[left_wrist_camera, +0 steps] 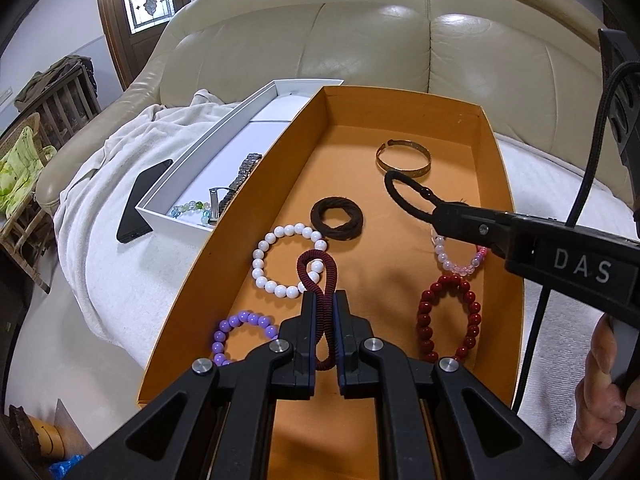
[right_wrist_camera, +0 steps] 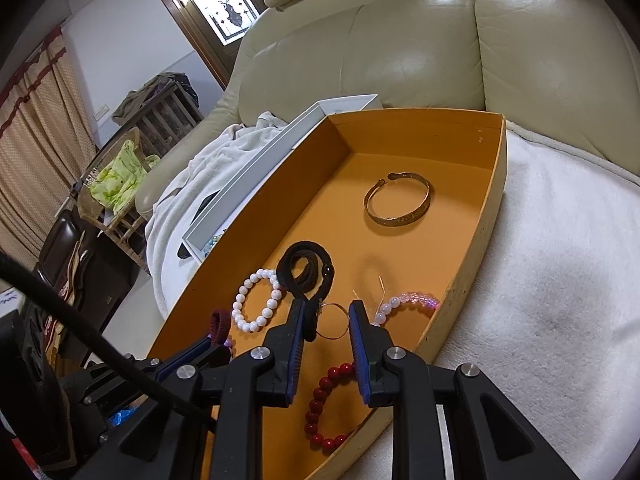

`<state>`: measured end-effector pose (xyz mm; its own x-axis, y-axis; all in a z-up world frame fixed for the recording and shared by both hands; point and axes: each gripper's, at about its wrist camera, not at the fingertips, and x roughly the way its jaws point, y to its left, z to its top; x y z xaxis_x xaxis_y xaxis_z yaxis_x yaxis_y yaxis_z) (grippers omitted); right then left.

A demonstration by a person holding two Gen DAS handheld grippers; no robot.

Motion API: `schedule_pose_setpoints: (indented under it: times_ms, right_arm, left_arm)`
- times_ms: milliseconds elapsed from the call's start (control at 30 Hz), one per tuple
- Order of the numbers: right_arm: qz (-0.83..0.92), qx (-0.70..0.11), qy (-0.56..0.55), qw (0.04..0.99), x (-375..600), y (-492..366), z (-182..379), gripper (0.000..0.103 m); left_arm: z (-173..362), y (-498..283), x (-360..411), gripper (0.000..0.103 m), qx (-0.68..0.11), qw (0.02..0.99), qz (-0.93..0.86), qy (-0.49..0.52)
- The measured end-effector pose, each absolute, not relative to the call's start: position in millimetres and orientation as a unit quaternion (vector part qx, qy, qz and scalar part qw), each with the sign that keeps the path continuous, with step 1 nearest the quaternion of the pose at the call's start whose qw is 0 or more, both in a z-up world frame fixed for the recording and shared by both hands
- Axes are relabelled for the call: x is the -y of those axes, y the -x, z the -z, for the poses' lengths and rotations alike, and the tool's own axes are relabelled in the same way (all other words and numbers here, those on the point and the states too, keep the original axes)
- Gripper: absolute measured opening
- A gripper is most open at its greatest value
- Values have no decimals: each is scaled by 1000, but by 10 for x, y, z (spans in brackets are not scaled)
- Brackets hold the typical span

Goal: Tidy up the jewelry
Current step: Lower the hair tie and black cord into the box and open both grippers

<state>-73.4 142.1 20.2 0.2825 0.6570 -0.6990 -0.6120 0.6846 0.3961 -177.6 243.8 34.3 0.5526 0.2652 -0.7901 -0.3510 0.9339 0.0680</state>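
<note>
Grippers are both pinching hair ties over the orange box (left_wrist_camera: 496,152): left gripper (left_wrist_camera: 324,300) clamping a maroon hair tie (left_wrist_camera: 320,268), right gripper (right_wrist_camera: 326,310) gripping a black hair tie (right_wrist_camera: 296,264).

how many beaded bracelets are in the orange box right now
4: white bracelet left of centre, purple bracelet near left corner, red bracelet near right, pink bracelet behind it. Grippers may hide more.

Matt orange cardboard for the box (left_wrist_camera: 496,184); dull engraved metal for the gold bangle (right_wrist_camera: 398,200); glossy smooth beads on the white bracelet (left_wrist_camera: 290,262) and red bracelet (left_wrist_camera: 448,316); ribbed woven cloth on the maroon hair tie (left_wrist_camera: 320,304); glossy cream leather on the sofa (left_wrist_camera: 400,40); fluffy white towelling on the blanket (right_wrist_camera: 560,280); matt black plastic, steel rivets on the left gripper (left_wrist_camera: 323,320).
</note>
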Motion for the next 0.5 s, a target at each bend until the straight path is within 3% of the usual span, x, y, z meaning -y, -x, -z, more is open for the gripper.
schedule_pose_setpoints:
  times_ms: [400,500]
  right_arm:
    - [-398,-445,-29,802,-1411,737,-204,25]
    - [-397,-444,-32,803,-1411,729,-204,25]
  left_arm:
    - [-325,1738,-2473,9,-441,875,-196,40]
    - [-317,1729,-2483,17,-443,873,-200,37]
